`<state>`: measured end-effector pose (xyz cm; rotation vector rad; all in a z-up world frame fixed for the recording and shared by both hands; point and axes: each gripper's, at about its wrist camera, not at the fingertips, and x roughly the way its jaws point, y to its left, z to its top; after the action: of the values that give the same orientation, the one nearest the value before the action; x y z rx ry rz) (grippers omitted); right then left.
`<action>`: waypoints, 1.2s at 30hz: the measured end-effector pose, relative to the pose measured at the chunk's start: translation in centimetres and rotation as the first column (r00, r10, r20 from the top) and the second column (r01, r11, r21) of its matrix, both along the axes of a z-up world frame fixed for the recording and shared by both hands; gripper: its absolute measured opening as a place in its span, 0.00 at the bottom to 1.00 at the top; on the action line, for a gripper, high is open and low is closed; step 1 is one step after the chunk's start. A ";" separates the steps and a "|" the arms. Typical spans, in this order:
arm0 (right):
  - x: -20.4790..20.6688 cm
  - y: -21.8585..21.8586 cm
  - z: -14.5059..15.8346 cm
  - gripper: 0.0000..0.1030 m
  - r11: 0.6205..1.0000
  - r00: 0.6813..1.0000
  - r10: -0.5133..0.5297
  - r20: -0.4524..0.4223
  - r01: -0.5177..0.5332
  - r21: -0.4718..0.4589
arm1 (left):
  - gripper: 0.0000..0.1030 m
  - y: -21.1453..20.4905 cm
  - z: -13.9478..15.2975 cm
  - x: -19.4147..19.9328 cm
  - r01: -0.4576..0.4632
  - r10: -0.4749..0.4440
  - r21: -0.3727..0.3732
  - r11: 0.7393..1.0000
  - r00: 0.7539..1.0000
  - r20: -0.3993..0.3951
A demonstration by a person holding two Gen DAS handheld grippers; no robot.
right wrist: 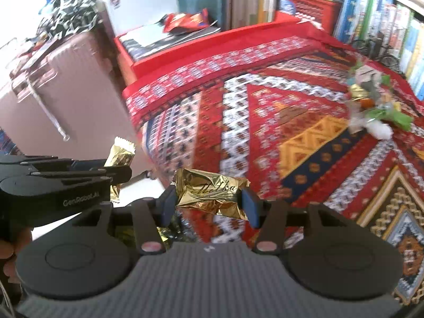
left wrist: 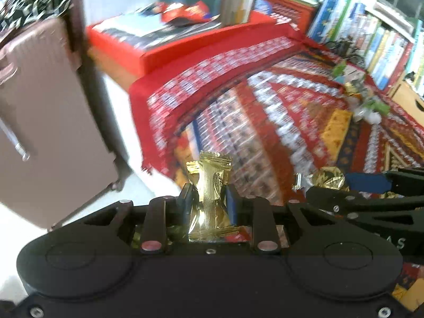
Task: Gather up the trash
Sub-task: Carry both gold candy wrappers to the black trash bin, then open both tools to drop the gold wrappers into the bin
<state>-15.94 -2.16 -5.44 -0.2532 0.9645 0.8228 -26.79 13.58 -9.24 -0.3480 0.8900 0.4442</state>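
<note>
At far left a pink suitcase (right wrist: pixel 61 90) stands closed with patterned fabric (right wrist: pixel 71 8) on top. The left tongs (left wrist: pixel 209 198) pinch an upright gold wrapper (left wrist: pixel 210 185), long axis vertical, off the desk's (right wrist: pixel 291 106) edge. The right tongs (right wrist: pixel 209 198) clamp a second gold wrapper (right wrist: pixel 212 193) lying crosswise; a heap of trash (right wrist: pixel 373 106) sits at the desk's right.

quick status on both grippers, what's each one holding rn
Left gripper: closed on a gold foil wrapper, held upright.
Right gripper: closed on a crumpled gold wrapper, held sideways.
</note>
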 end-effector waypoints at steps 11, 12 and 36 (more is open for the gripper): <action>-4.7 4.2 -4.3 0.55 0.991 0.990 0.132 -0.044 -0.131 0.024 | 0.24 3.2 -6.6 -6.0 -0.108 0.102 -0.051 0.993 0.988 -0.119; -5.0 4.6 -5.0 0.55 0.989 0.989 0.144 -0.046 -0.143 0.022 | 0.24 3.4 -7.4 -6.4 -0.117 0.109 -0.058 0.991 0.985 -0.131; -8.7 8.5 -19.2 0.57 0.976 0.968 0.176 -0.180 -0.195 -0.099 | 0.25 5.0 -23.2 -8.9 -0.152 0.090 -0.178 0.972 0.945 -0.315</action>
<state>-24.59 6.33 -24.59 -0.3826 1.1640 0.9730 -35.66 18.60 -32.47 -0.5306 1.2242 0.5333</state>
